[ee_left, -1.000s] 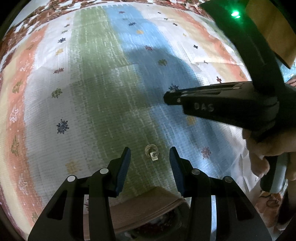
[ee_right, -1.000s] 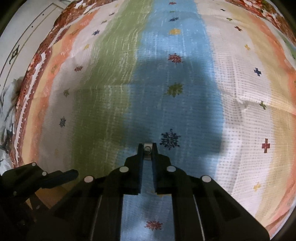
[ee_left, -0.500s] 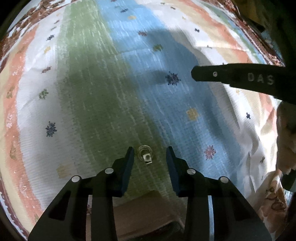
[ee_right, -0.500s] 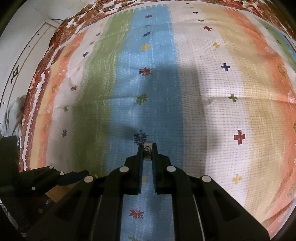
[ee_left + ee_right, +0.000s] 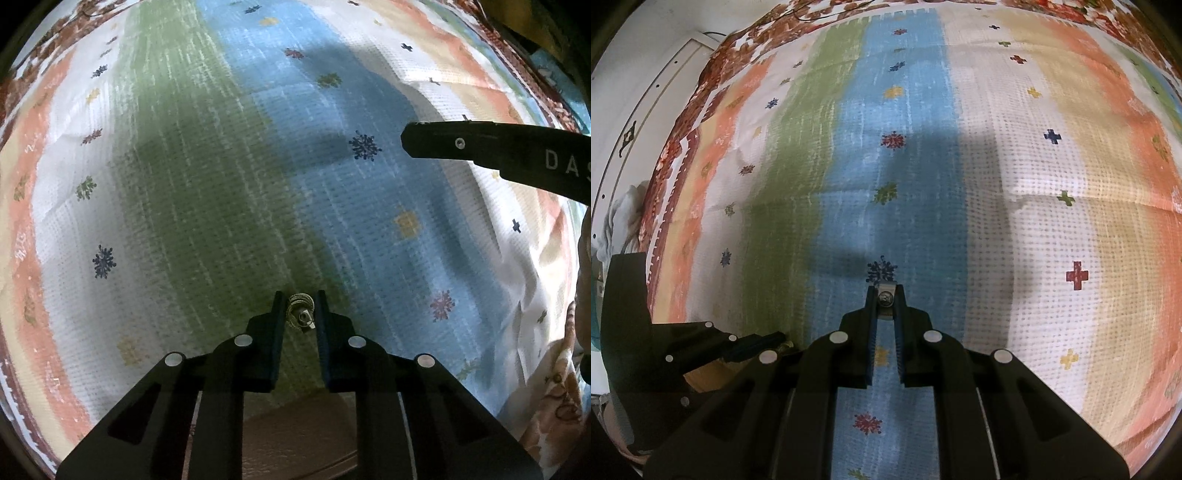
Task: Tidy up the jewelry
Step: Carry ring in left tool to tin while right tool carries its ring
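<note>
Holding: the left gripper (image 5: pixel 300 309) has its jaws drawn in on a ring (image 5: pixel 301 314), one finger on each side of it; whether both pads press it cannot be told.
Ring: a pale metal band with a small square setting, lying on the green stripe of the cloth (image 5: pixel 207 206), just at the left gripper's fingertips.
Right gripper (image 5: pixel 885 301): jaws nearly together, clamped on a clip (image 5: pixel 886 298), a small silvery metal piece with a dark round stud in its middle.
Clip position: at the very tips of the right fingers, raised over the blue stripe, in front of a dark blue flower print (image 5: pixel 882 270).
Right gripper, left view: its finger (image 5: pixel 461 144) reaches in from the right edge, black, with white letters on its side, above the blue stripe and well apart from the ring.
Left gripper, right view: a black shape (image 5: pixel 701 354) low at the left edge, its tips on the green stripe.
Cloth: striped in orange, white, green, blue, cream, with small flower and cross prints; creased in places; a broad shadow lies across the green and blue stripes.
Box: a brown surface (image 5: pixel 295 439) shows under the left gripper at the bottom edge; what it is cannot be told.
</note>
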